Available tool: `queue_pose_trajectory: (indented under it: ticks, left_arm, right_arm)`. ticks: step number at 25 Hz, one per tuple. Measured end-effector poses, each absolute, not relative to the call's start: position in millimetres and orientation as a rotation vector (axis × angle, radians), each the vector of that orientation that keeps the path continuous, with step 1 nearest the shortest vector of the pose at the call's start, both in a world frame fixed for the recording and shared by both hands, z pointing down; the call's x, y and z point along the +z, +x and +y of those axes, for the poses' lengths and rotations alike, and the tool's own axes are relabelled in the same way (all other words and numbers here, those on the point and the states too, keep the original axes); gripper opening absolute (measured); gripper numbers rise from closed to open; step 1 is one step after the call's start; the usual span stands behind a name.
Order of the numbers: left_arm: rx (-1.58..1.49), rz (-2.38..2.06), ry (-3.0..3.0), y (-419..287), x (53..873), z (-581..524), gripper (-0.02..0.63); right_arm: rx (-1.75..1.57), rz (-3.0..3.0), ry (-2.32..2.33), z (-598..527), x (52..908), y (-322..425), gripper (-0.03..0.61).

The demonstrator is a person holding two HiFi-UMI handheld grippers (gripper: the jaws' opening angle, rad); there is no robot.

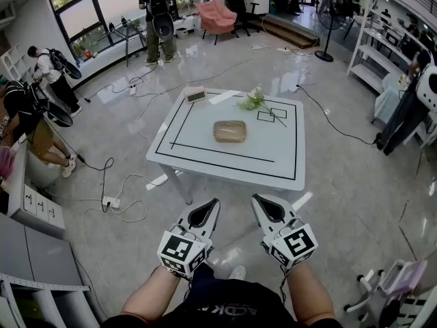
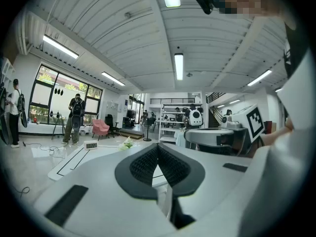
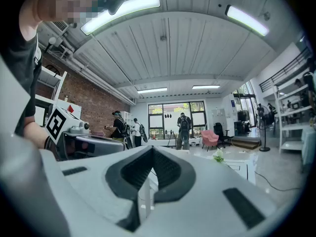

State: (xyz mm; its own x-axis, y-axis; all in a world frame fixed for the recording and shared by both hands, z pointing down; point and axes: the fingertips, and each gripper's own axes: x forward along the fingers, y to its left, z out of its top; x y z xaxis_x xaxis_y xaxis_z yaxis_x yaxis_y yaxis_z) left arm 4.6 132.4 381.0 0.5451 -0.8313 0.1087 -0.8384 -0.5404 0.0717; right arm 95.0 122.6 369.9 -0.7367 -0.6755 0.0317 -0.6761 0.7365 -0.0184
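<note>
Table (image 1: 198,134) on glossy floor (image 1: 355,203) bears box (image 1: 229,131), perhaps wooden; left gripper (image 1: 214,203), right gripper (image 1: 257,199): jaws pressed together.

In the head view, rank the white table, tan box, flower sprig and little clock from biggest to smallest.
1. white table
2. tan box
3. flower sprig, long but thin, so close to the box
4. little clock
</note>
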Motion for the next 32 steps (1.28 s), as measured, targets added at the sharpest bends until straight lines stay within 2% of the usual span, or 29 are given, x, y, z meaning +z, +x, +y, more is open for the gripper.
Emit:
queue_pose_trajectory:
  ticks: [17, 32]
  left_arm:
    - [0.069, -1.478, 2.649, 3, 380, 107, 0.005]
    - [0.003, -1.386, 2.658, -45, 385, -2, 0.005]
  right_arm:
    - [0.067, -2.921, 1.189, 97, 372, 105, 0.002]
    - [0.15, -2.888, 1.308, -3, 369, 67, 0.002]
